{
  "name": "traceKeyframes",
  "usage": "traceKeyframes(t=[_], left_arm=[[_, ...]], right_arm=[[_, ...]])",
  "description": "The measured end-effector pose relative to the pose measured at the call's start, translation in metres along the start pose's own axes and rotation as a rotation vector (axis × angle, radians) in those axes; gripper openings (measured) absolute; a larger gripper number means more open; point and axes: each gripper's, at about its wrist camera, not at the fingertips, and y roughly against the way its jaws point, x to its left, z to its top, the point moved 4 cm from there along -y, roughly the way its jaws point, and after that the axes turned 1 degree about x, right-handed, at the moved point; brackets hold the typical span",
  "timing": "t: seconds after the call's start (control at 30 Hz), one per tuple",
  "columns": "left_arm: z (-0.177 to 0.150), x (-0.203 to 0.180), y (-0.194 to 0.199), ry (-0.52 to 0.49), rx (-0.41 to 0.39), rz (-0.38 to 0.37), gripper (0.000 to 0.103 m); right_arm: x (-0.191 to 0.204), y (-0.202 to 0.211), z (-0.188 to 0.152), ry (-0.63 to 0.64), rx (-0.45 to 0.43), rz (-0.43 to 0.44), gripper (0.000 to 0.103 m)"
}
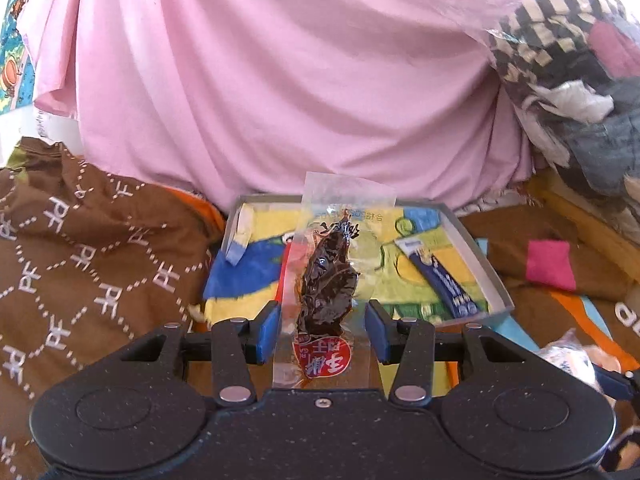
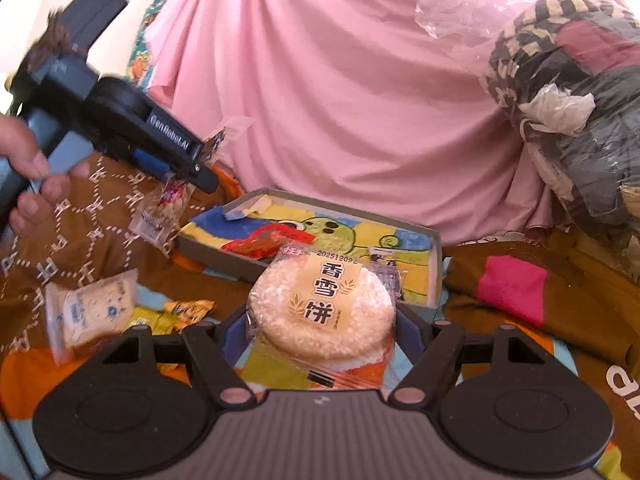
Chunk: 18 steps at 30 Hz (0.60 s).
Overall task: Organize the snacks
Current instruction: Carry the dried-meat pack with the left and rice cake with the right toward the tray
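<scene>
Pink sheet (image 1: 280, 80) backs brown patterned bedding (image 1: 80, 260).

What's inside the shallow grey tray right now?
In the shallow grey tray, on its cartoon-printed liner: a red wrapper, a blue-and-white sachet and a pale packet in the far-left corner. The clear-wrapped round rice cracker hides the near edge.

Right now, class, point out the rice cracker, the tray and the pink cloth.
rice cracker (image 2: 322, 312): right wrist view, label centre.
tray (image 2: 436, 270): right wrist view, right wall.
pink cloth (image 1: 280, 80): left wrist view, middle folds.
</scene>
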Motion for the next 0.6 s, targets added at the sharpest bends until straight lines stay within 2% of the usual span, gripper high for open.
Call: traceKeyframes(t=[0.17,0.33,0.6], left_arm=[[0.018,0.005,-0.036,-0.008,-0.009,-0.006,0.048],[0.030,0.014,-0.071,-0.023,-0.023,-0.003,0.048],[0.034,0.028,-0.122,-0.011,-0.016,0.001,0.048]], right_arm=[[-0.011,-0.033,0.027,0.003,-0.016,-0.005,0.077],[-0.020,-0.082,0.054,-0.010,-0.048,-0.004,0.077],[-0.020,-0.151,0.067,-0.037,-0.052,-0.003,0.077]])
